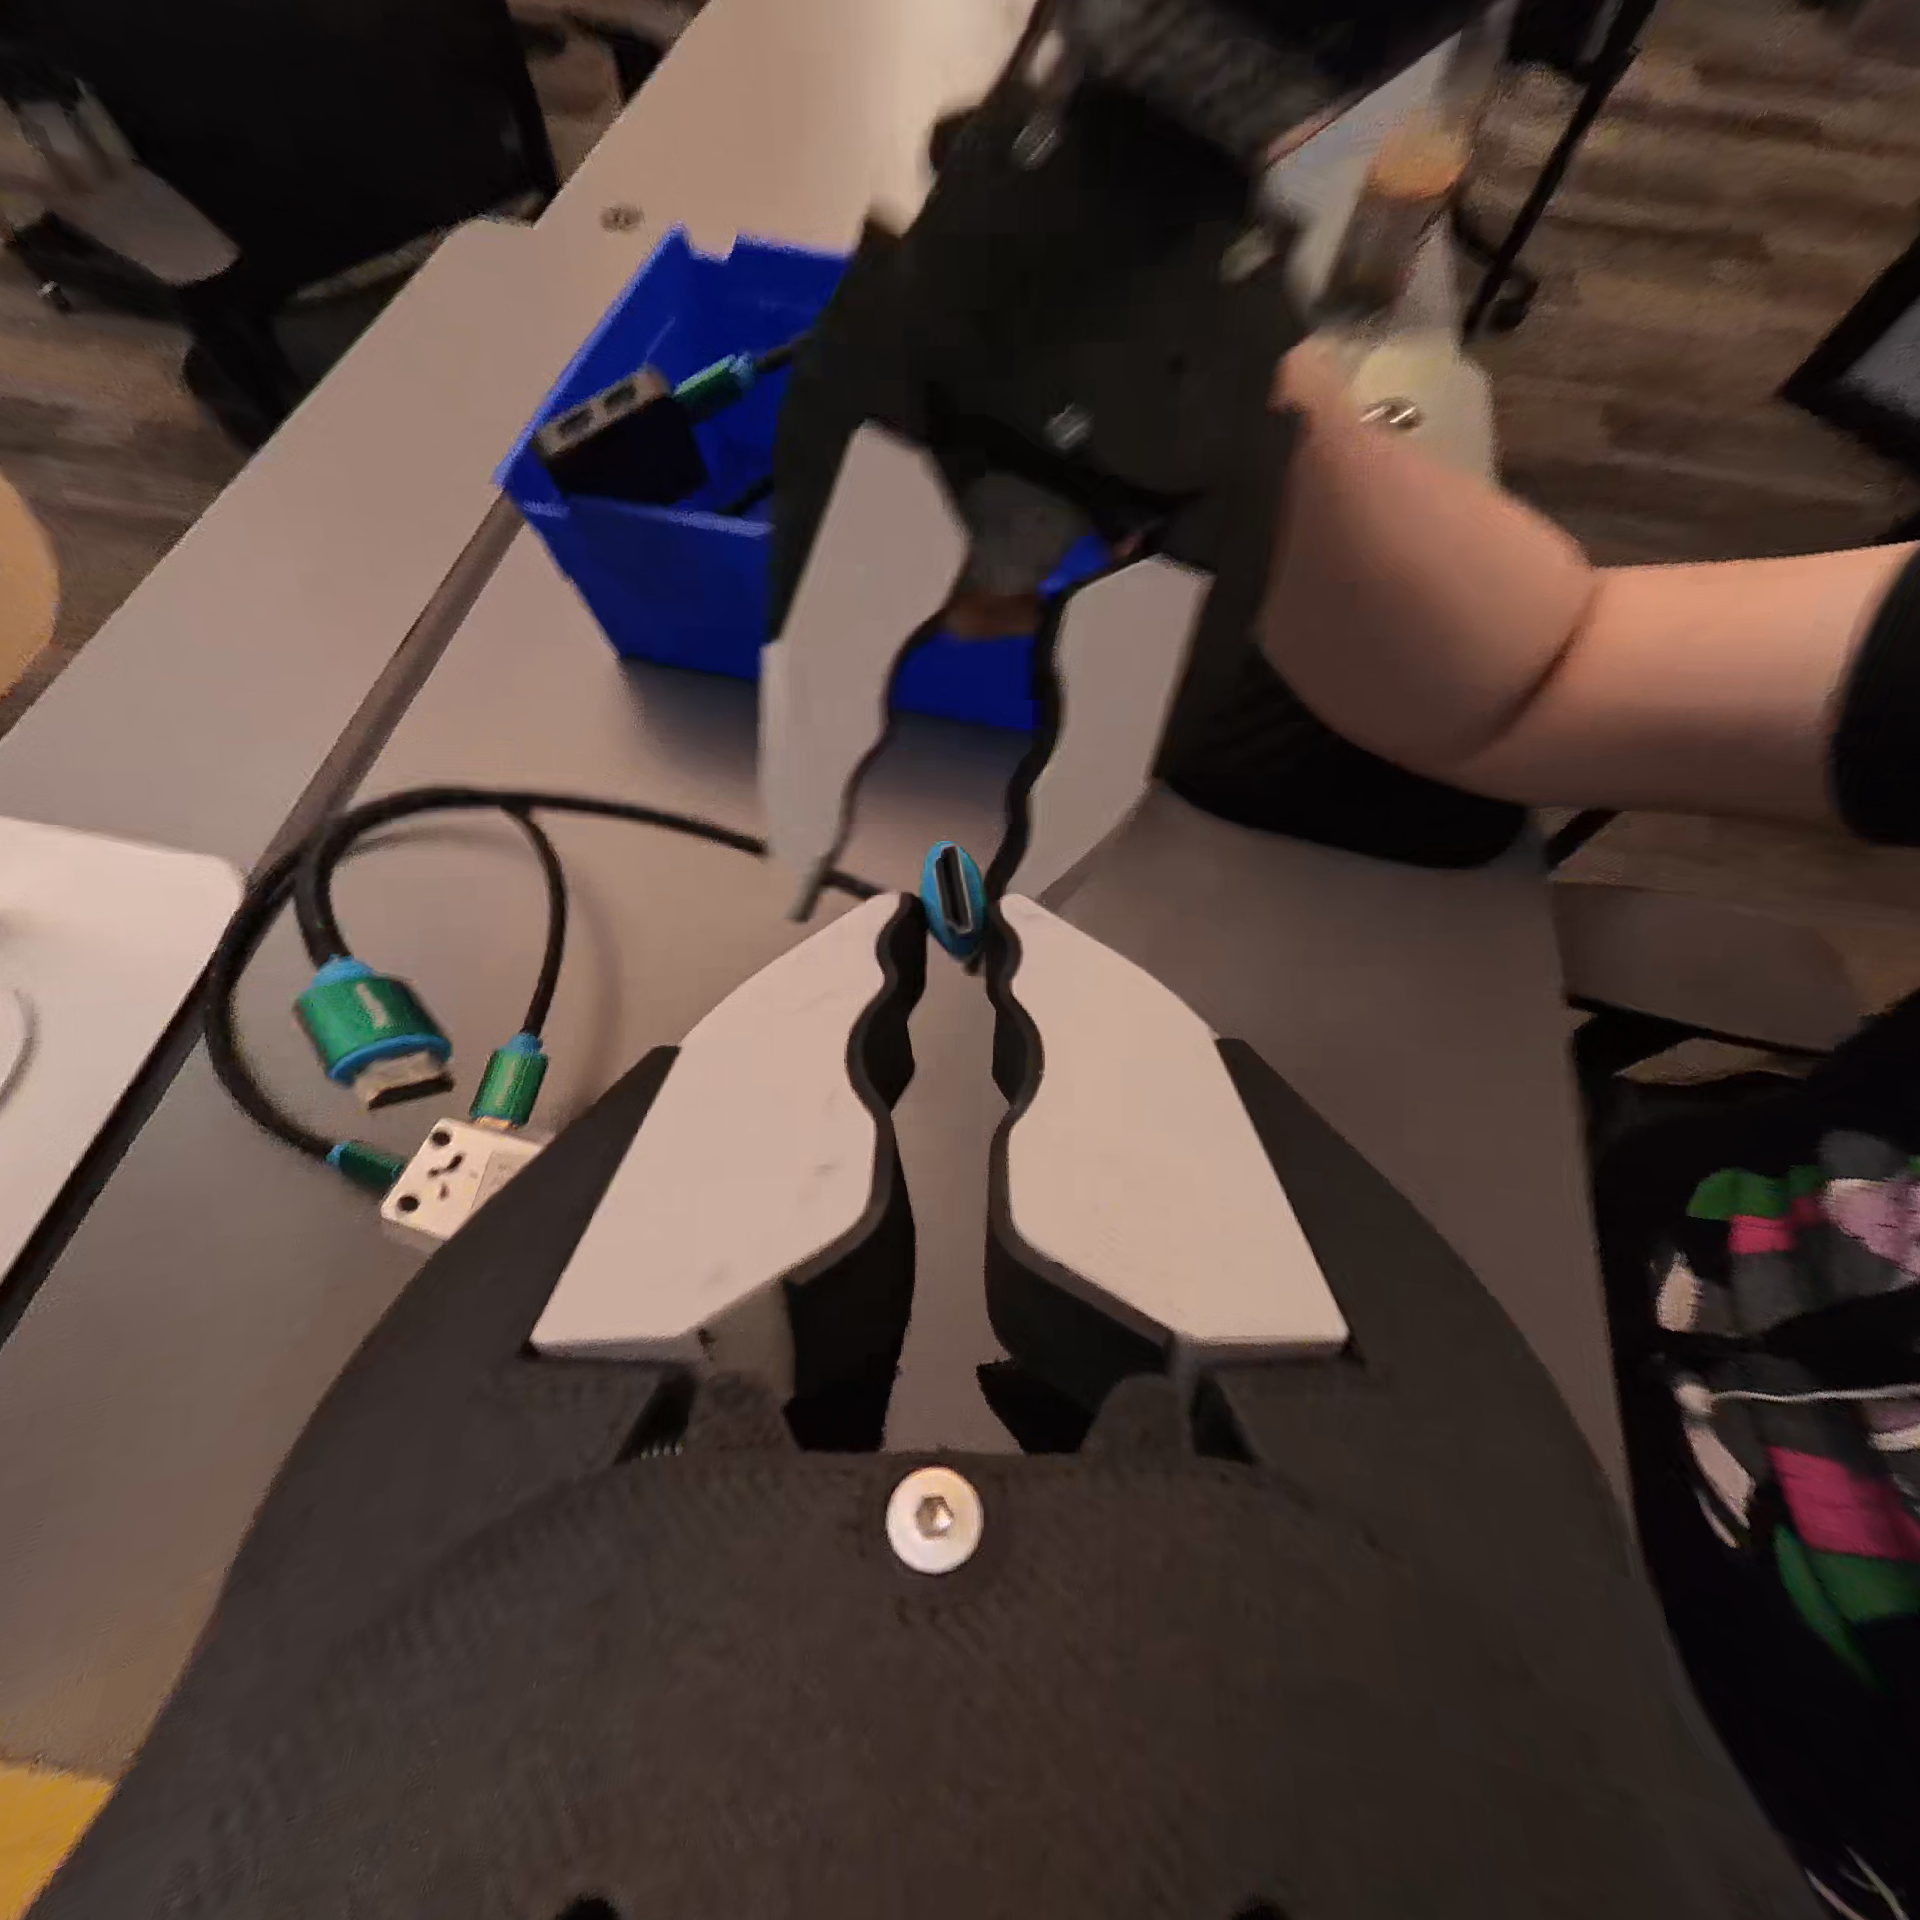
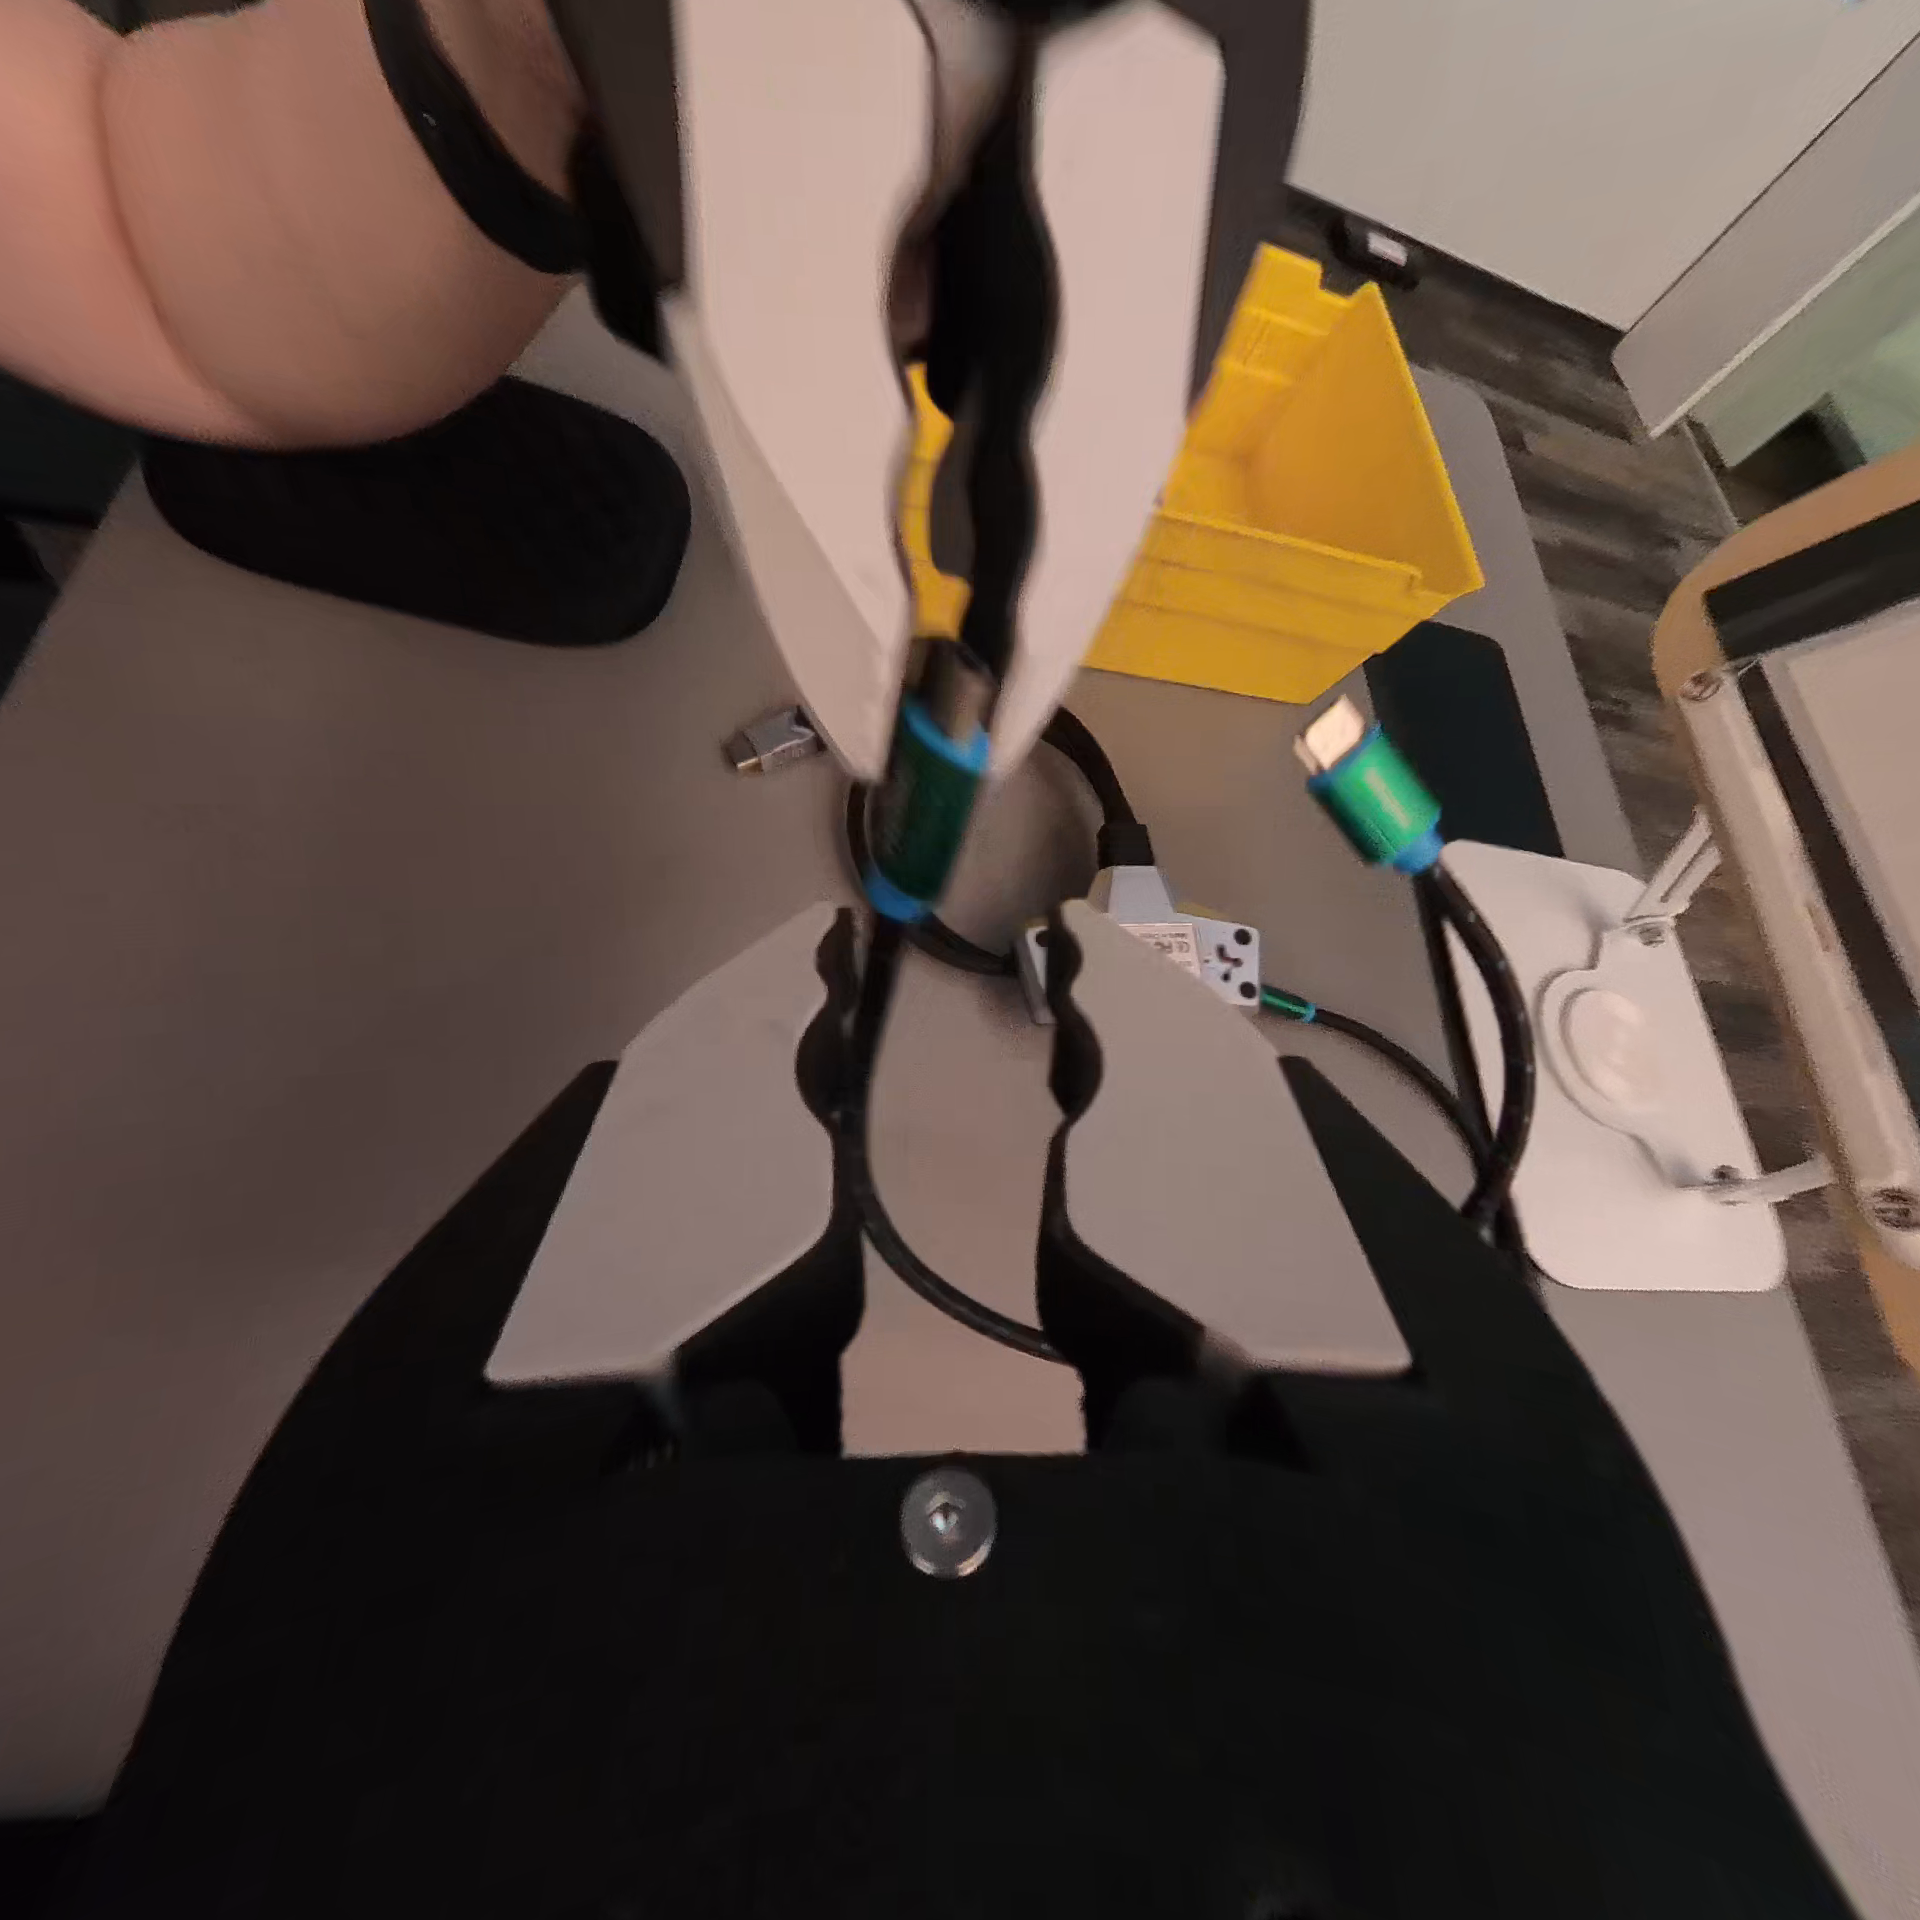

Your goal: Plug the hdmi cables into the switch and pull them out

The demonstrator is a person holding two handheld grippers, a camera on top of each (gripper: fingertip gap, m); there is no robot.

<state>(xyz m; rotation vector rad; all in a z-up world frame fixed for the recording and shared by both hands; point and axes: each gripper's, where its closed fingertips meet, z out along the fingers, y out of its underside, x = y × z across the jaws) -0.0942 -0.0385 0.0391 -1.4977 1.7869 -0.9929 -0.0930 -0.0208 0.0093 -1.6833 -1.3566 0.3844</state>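
My left gripper (image 1: pixel 954 920) is shut on a green HDMI plug with blue ends (image 1: pixel 951 899), held above the table with its metal end pointing away from me. In the right wrist view the left gripper (image 2: pixel 925 753) comes down from the top holding that plug (image 2: pixel 925 810). My right gripper (image 2: pixel 961 925) is open, facing the left one, and the held plug's black cable (image 2: pixel 862 1091) runs between its fingers. The small silver switch (image 1: pixel 457 1184) (image 2: pixel 1205 951) lies on the table with thin cables in it. A second green plug (image 1: pixel 374 1029) (image 2: pixel 1371 790) lies loose beside it.
A blue bin (image 1: pixel 644 582) at the back holds another switch and cable. A yellow bin (image 2: pixel 1299 540) stands behind the switch. A white stand base (image 2: pixel 1642 1091) sits at the table's edge. A small metal adapter (image 2: pixel 774 748) lies on the table. A person's forearm (image 1: pixel 1507 675) reaches in. My two grippers' fingertips are within a few centimetres of each other.
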